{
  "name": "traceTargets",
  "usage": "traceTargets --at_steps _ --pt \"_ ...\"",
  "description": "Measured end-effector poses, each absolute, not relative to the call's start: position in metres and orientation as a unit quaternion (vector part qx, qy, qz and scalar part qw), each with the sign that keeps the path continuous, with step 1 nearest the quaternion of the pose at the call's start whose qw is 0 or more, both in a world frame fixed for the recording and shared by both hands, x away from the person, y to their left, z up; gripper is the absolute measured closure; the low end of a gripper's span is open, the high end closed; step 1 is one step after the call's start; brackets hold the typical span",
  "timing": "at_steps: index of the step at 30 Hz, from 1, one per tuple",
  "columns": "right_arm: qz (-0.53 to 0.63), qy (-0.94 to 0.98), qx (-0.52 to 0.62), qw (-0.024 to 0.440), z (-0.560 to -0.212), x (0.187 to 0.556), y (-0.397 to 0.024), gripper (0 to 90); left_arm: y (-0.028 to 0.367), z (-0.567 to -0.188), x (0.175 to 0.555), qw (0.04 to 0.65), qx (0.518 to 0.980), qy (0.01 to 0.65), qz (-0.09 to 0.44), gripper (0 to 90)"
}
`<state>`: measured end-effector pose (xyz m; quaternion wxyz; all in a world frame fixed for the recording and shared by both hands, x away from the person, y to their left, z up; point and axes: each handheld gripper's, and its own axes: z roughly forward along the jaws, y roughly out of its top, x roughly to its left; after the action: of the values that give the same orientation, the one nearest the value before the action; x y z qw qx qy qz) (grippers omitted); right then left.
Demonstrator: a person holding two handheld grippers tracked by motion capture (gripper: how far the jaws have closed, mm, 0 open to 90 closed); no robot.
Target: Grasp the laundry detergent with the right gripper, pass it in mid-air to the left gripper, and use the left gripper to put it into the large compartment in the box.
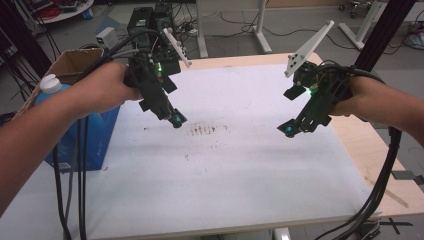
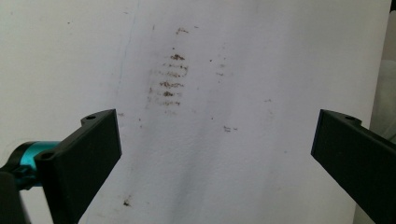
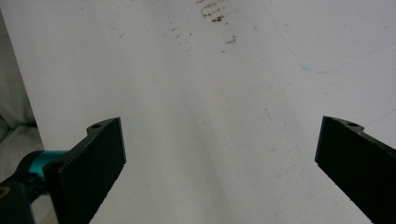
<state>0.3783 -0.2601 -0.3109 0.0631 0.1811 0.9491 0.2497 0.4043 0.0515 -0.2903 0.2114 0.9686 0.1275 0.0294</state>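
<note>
Here we hold both tools over the white table point(image 1: 235, 170), which bears nothing to grasp. At nine o'clock a blue jug point(image 1: 87, 135) stands at the table's edge, beside a cardboard box point(image 1: 75, 62), well apart from either tool. The left gripper point(image 1: 176, 120) hangs at ten o'clock, the right gripper point(image 1: 289, 130) at two o'clock, each tilted inward and down, likely poised for work at the centre. Both sets of jaws stand wide apart, holding nothing. Between them, nearest the left gripper, lies a brown smudge point(image 1: 202, 130), the one mark they face.
</note>
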Motion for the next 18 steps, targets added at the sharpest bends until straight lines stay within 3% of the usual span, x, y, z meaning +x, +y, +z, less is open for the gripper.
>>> traceTargets --at_steps 18 --pt "0.247 0.951 0.178 0.058 -0.3139 0.3781 -0.2561 1.1 0.0493 -0.2966 0.4045 0.206 0.971 0.122 0.021 1.6"
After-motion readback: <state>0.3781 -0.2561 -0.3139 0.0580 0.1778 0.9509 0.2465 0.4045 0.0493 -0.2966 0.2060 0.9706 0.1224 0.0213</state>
